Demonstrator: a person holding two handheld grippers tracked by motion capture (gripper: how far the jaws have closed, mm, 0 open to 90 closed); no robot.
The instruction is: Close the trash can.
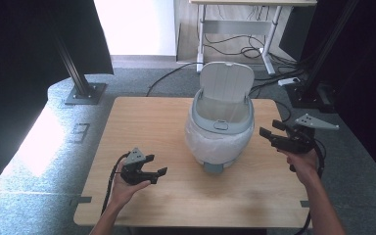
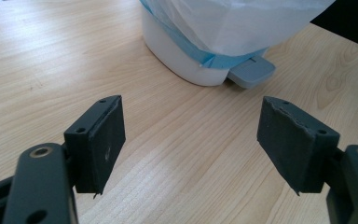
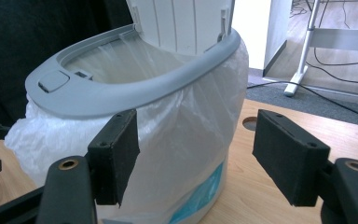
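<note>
A small white bin with a grey rim, raised lid and a white bag draped over its sides stands on the counter. It sits just ahead of the right gripper and farther ahead of the left gripper; both are released, holding nothing.

Light wooden table, white lidded bin standing on it, lid up
</note>
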